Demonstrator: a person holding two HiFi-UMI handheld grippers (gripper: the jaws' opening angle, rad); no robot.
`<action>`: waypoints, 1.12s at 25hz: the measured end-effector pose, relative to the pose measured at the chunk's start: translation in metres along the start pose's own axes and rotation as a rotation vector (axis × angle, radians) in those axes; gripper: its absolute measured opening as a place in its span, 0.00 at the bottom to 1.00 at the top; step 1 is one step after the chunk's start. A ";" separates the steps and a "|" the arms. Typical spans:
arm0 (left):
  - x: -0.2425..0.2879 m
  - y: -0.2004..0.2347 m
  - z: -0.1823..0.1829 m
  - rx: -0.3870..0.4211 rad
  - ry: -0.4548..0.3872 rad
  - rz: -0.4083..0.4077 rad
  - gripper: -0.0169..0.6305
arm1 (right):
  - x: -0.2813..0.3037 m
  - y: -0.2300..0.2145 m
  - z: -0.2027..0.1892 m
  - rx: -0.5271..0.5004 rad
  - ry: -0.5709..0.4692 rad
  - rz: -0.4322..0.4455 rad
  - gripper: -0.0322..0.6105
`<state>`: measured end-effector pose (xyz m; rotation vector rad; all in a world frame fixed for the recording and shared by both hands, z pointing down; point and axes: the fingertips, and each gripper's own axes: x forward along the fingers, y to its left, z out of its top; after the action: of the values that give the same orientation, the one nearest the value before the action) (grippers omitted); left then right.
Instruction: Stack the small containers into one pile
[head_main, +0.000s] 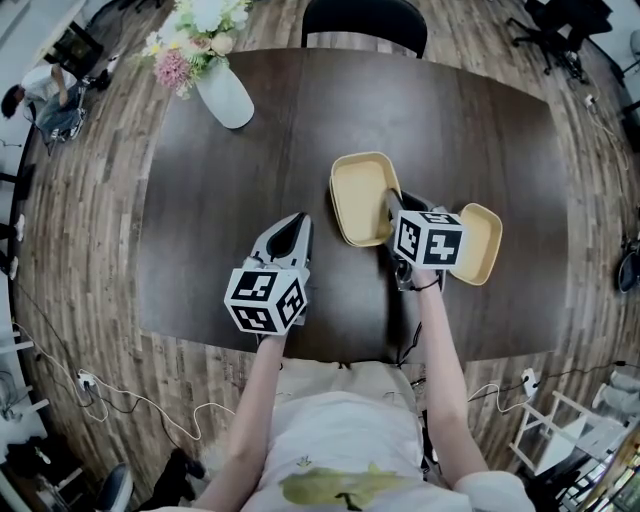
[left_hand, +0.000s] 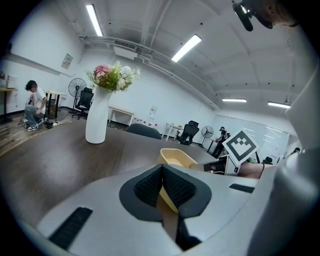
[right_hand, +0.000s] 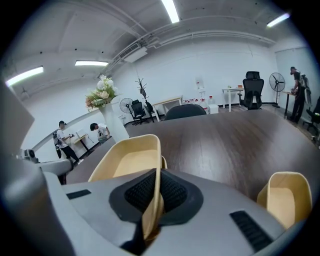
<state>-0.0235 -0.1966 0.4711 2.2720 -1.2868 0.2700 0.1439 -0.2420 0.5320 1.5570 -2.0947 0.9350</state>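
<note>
The nearer beige container is pinched by its side wall in the right gripper. The pads are closed down narrow on that thin wall, and the open bowl juts out ahead and to the left of the jaws. Gripping the rim this way looks meant to leave the hollow and the base free, so it can go into or over its mate. I can't tell from here whether it is off the counter yet.

The second container sits open side up just to the right of that gripper, untouched, and is likely the other half of the pile.

The left gripper hangs over bare counter well to the left of both, with its jaws together and nothing in them.

A white vase of flowers stands far beyond it.
</note>
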 end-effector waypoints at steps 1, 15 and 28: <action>0.001 0.000 0.000 -0.001 0.001 0.003 0.06 | 0.001 -0.001 -0.001 -0.005 0.006 0.001 0.10; 0.004 0.000 -0.005 -0.014 0.014 0.020 0.06 | 0.013 0.000 -0.014 -0.046 0.056 -0.007 0.10; 0.009 0.000 -0.009 -0.020 0.027 0.005 0.06 | 0.013 0.008 -0.015 -0.138 0.045 -0.008 0.17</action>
<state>-0.0181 -0.1985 0.4824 2.2411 -1.2756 0.2877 0.1303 -0.2398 0.5486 1.4610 -2.0729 0.7970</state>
